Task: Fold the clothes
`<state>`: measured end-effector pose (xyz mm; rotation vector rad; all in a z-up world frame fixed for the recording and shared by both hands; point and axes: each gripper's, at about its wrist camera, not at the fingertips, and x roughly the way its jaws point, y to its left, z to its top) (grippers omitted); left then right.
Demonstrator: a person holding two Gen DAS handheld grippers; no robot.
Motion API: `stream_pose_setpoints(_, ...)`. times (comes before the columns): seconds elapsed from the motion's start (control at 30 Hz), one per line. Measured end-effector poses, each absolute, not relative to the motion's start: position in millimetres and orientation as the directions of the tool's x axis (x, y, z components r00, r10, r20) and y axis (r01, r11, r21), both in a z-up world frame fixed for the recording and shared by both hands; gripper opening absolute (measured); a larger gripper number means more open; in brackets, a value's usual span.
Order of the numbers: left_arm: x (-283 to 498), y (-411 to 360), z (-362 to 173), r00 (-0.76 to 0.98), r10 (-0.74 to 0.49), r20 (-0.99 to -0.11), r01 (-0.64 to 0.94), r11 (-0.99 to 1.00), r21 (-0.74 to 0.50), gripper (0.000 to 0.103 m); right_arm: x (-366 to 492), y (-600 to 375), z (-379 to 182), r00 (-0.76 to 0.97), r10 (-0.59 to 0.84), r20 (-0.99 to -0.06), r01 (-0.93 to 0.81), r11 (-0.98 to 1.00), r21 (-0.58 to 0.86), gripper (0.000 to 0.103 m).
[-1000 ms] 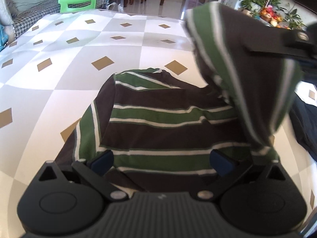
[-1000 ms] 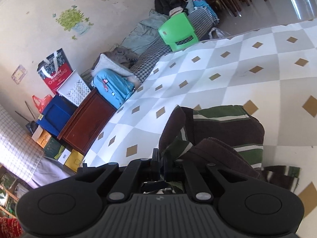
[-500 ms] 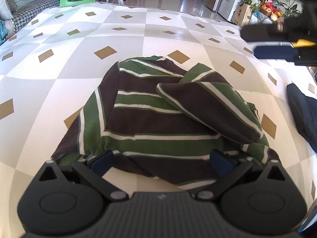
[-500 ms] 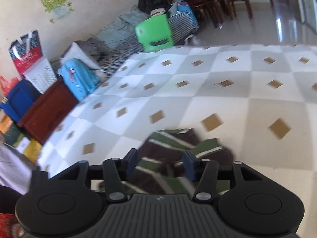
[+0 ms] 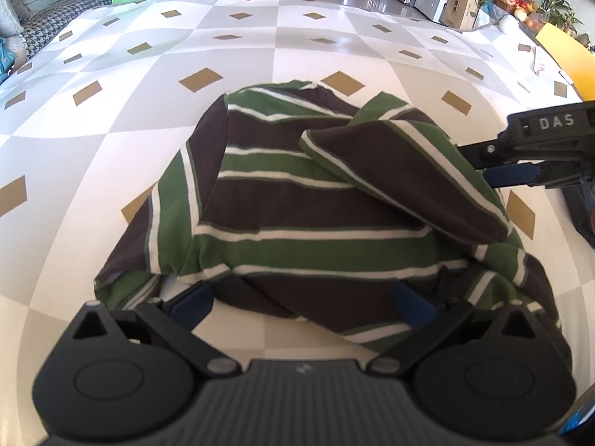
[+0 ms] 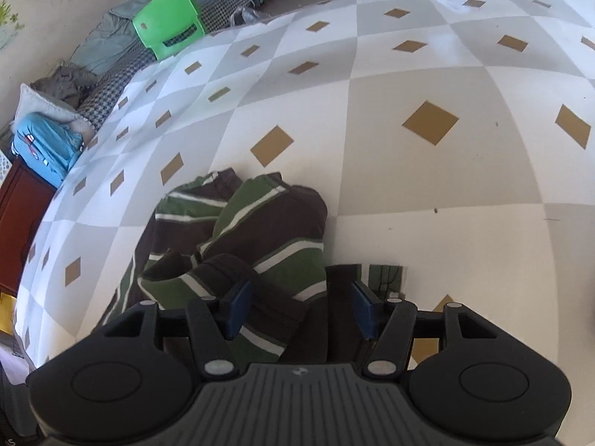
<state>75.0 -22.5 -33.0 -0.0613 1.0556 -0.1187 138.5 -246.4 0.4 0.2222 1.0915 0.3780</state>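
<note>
A brown shirt with green and white stripes lies crumpled on the checkered tablecloth. One sleeve is folded across its upper right part. My left gripper is open at the shirt's near hem, and the cloth lies between its blue pads. My right gripper comes in from the right, at the folded sleeve's edge. In the right wrist view the right gripper is open just over the shirt, with cloth under and between its fingers but nothing pinched.
A dark garment lies at the table's right edge, beyond a yellow object. A green chair, a sofa with clothes, a blue bag and a wooden cabinet stand past the far and left edges.
The right gripper opened and let go of the lifted sleeve, which now lies folded across the shirt. It then dropped to the shirt's right side. The left gripper stayed open at the hem.
</note>
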Motion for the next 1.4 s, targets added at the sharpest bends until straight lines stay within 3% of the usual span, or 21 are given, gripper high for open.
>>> stream_pose_setpoints(0.2, 72.7, -27.4, -38.7, 0.489, -0.107, -0.866, 0.090, 0.993, -0.072, 0.103, 137.3, -241.6, -7.0, 0.395, 0.428, -0.813, -0.185, 0.904, 0.386, 0.054)
stream_pose_setpoints(0.3, 73.1, -32.4, -39.9, 0.494, -0.094, -0.864, 0.099, 0.994, -0.052, 0.103, 136.7, -239.5, -10.5, 0.389, 0.440, -0.809, -0.182, 0.898, 0.401, 0.030)
stream_pose_setpoints(0.33, 73.8, -34.0, -40.2, 0.495, -0.092, -0.864, 0.100, 0.994, -0.048, 0.103, 136.5, -238.7, -11.7, 0.387, 0.445, -0.808, -0.181, 0.896, 0.406, 0.016)
stream_pose_setpoints(0.37, 74.7, -35.6, -40.4, 0.496, -0.091, -0.864, 0.100, 0.994, -0.047, 0.103, 136.8, -239.1, -11.9, 0.382, 0.456, -0.804, -0.178, 0.890, 0.420, 0.012)
stream_pose_setpoints(0.6, 84.1, -50.9, -42.1, 0.509, -0.091, -0.856, 0.100, 0.994, -0.047, 0.103, 130.7, -244.3, 4.5, 0.414, 0.489, -0.768, -0.203, 0.872, 0.445, 0.010)
stream_pose_setpoints(0.77, 93.7, -59.0, -35.1, 0.528, -0.153, -0.835, 0.086, 0.988, -0.127, 0.103, 127.5, -257.0, 26.9, 0.453, 0.543, -0.707, -0.224, 0.837, 0.499, 0.009)
stream_pose_setpoints(1.1, 97.6, -67.0, 9.5, 0.621, -0.339, -0.706, 0.130, 0.934, -0.334, 0.103, 117.2, -283.3, 87.7, 0.561, 0.607, -0.564, -0.303, 0.784, 0.542, 0.009)
stream_pose_setpoints(1.4, 88.8, -64.0, 47.9, 0.680, -0.413, -0.606, 0.188, 0.897, -0.401, 0.103, 105.2, -271.1, 123.3, 0.588, 0.641, -0.494, -0.396, 0.760, 0.515, 0.010)
